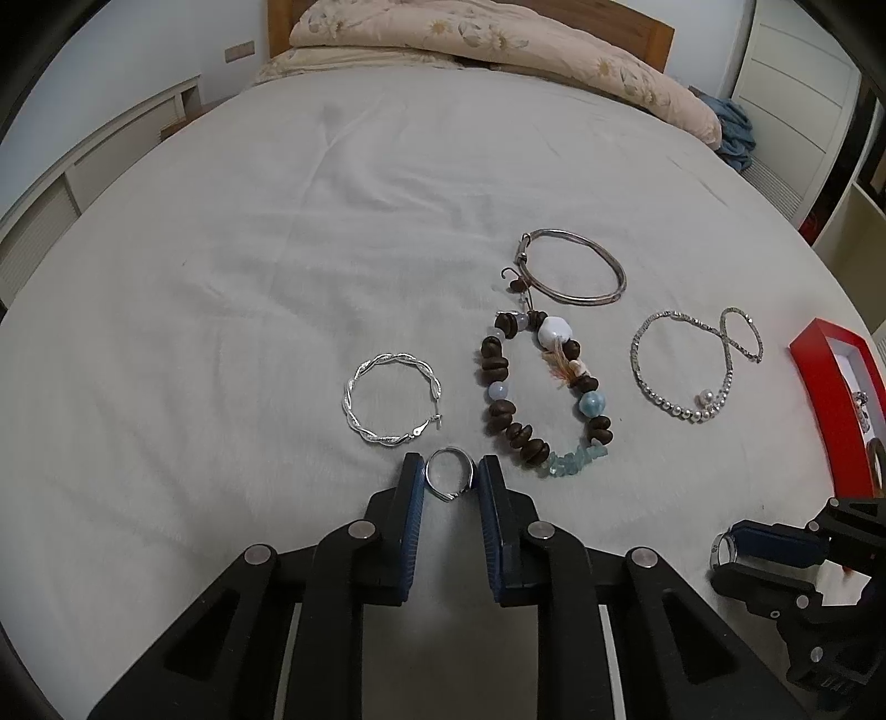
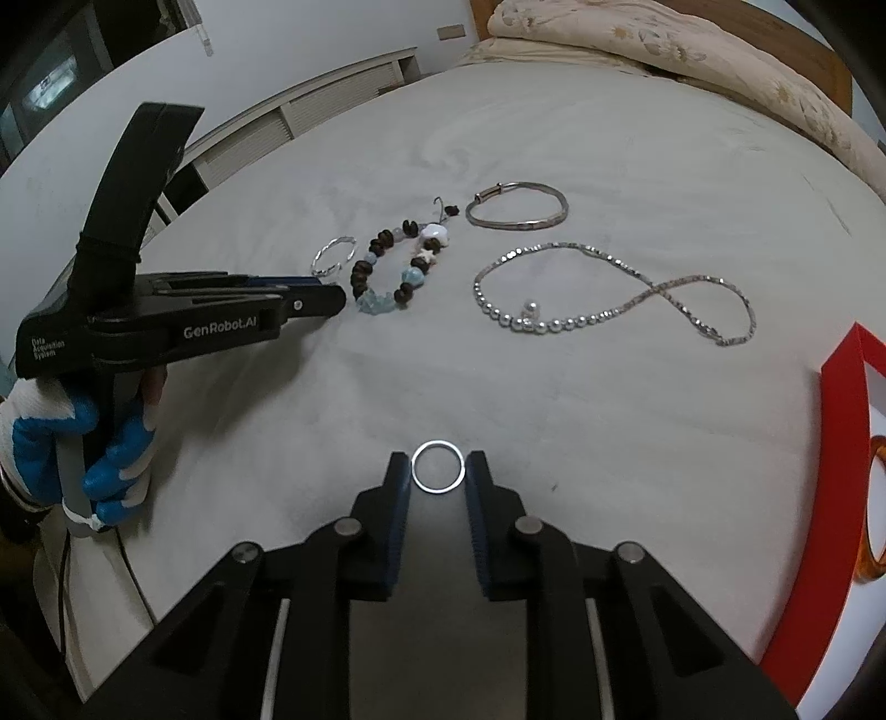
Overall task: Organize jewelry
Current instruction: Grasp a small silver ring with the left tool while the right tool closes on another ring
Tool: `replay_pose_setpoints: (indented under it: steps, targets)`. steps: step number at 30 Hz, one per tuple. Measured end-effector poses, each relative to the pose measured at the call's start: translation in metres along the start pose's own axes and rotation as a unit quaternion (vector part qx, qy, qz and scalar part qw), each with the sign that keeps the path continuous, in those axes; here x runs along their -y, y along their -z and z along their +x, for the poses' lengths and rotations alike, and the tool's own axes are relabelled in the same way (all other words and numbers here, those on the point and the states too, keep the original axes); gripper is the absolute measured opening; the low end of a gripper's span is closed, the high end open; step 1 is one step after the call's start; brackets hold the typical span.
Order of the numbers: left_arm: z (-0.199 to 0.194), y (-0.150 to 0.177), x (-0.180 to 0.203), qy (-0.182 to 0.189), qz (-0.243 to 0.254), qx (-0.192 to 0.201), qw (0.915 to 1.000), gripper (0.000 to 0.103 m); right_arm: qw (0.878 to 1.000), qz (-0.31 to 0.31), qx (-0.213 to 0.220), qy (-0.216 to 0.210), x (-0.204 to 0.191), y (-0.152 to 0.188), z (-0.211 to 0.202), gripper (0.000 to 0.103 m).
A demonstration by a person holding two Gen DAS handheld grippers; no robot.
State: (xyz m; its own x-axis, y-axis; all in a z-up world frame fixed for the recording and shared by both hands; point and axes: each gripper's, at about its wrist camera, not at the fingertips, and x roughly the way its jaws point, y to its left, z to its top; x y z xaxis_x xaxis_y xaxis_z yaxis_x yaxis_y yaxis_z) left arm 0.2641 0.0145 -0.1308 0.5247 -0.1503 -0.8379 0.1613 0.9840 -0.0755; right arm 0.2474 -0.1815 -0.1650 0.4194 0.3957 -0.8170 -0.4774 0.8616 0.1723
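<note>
Jewelry lies on a grey bedsheet. My left gripper (image 1: 449, 471) is shut on a silver ring (image 1: 449, 481), its pads touching both sides. My right gripper (image 2: 438, 466) is shut on a plain silver band (image 2: 438, 466); it also shows in the left wrist view (image 1: 720, 548). Beyond the left gripper lie a twisted silver bangle (image 1: 391, 405), a brown and blue beaded bracelet (image 1: 545, 387), a thin metal bangle (image 1: 573, 274) and a silver bead necklace (image 1: 695, 363). A red jewelry box (image 1: 830, 399) stands at the right, also in the right wrist view (image 2: 841, 498).
A folded quilt (image 1: 498, 50) and wooden headboard (image 1: 653, 33) lie at the far end of the bed. White cabinets (image 2: 310, 111) stand along the left. An amber bangle (image 2: 872, 509) sits inside the box. My gloved hand (image 2: 105, 454) holds the left gripper.
</note>
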Motion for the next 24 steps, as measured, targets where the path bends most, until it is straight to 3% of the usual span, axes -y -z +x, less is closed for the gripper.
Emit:
replay_pose_setpoints:
  steps: [15,20,24]
  targets:
    - [-0.035,0.001,0.003,0.001,-0.001,0.016,0.9999,0.019,0.999,0.006,0.03,-0.006,-0.012,-0.001,-0.039,0.019]
    - [-0.059,0.0,0.023,0.014,0.011,0.029,0.9994,0.019,0.998,0.023,0.056,0.012,0.0,0.006,-0.078,0.019]
    - [-0.072,-0.003,0.061,0.038,0.031,0.036,0.9981,0.019,0.996,0.044,0.068,0.036,0.021,0.02,-0.108,0.019]
